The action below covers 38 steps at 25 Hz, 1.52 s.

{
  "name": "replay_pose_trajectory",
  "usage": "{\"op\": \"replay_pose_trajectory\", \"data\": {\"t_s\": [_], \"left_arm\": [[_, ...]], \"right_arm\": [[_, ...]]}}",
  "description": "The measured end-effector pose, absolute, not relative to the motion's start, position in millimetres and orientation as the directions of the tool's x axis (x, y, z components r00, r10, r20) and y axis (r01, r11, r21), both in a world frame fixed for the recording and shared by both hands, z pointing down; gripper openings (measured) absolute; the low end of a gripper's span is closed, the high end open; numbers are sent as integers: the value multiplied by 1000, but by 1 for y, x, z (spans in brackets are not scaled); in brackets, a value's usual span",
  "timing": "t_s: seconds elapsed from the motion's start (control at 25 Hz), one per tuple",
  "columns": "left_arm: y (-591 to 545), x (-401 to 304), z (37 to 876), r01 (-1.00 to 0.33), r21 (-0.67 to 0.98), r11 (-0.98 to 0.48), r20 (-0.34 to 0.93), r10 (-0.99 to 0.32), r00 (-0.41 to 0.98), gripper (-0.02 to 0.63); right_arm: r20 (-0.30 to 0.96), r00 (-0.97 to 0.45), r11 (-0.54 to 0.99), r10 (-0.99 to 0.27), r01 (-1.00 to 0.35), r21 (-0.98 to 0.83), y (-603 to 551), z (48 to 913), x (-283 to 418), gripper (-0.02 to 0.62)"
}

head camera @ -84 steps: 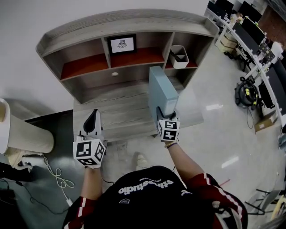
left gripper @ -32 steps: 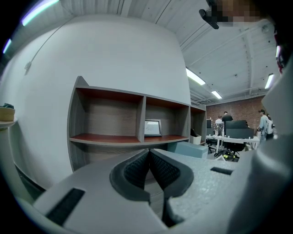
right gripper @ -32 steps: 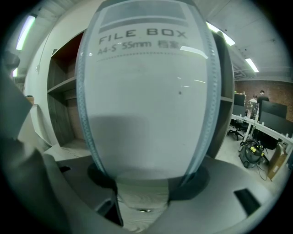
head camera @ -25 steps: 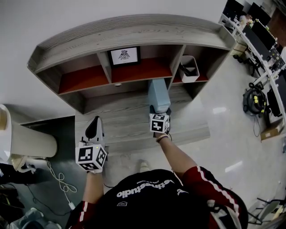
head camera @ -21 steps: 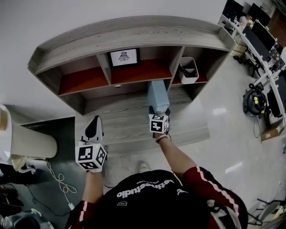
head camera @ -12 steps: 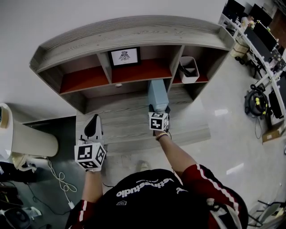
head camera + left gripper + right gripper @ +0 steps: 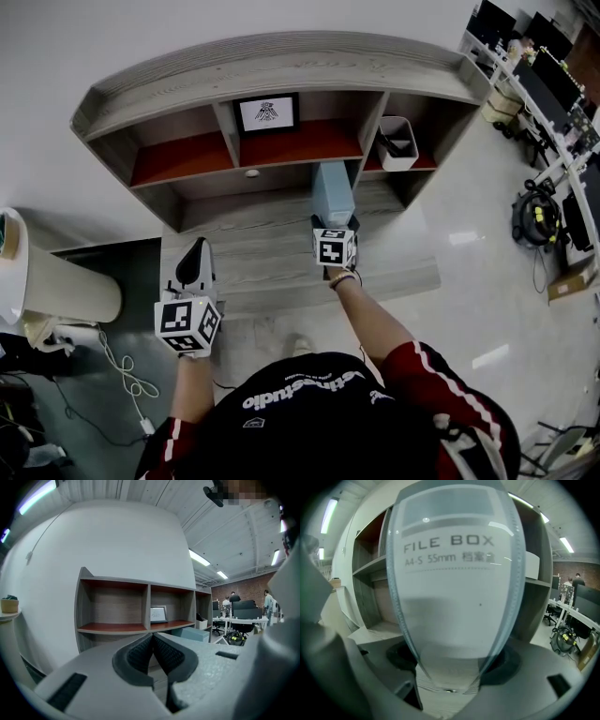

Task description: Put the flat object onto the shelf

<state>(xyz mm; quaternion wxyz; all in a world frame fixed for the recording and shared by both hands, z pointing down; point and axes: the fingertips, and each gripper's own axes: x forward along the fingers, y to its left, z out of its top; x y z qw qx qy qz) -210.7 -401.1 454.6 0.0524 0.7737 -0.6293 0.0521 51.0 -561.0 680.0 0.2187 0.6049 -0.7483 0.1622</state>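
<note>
The right tool (image 7: 335, 227) has just been spreading its jaws and now stands released. The pale blue-grey plastic file box (image 7: 454, 588) sits between the parted pads rather than pinched by them. The box's spine faces straight back at the tool, and the print on it reads plainly: "FILE BOX", then a smaller line, "A4-S 55mm", followed by a few characters I cannot make out for sure. That spine stands upright, its long side running up and down with the print near the top. The broad faces look left and right, and the body runs away from the tool toward the back of the unit. Its foot rests on the grey wood-grain surface (image 7: 262, 248), at the low recess under the red-boarded shelf (image 7: 300, 145), roughly below the upright that parts the middle compartment from the right one.

The left tool (image 7: 152, 641) is clenched on nothing, pads pressed together, well off to the left near the surface's front edge. In the middle compartment stands a black-framed white picture (image 7: 266, 112) bearing a small dark emblem, its caption too small to read. A white open bin (image 7: 397, 142) sits in the right compartment.
</note>
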Motion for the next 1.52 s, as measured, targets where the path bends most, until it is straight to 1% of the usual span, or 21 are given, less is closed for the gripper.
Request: {"op": "replay_pose_trajectory", "data": {"t_s": [0.96,1.28,1.52], "left_arm": [[-332,-214,433,-969,28,-247,109,-963,248,6],[-294,-229,417,-969,21,-247,83,-965,248,6],[-259,-243,408,-968,20,-250,58,-966,251,6]], "right_arm": [[445,-130,165,-886,-986,40,-475,626,71,356],[390,-139,153,-910,-988,5,-426,585,70,350],[342,-173,174,-924,-984,-26,-377,550,54,347]]}}
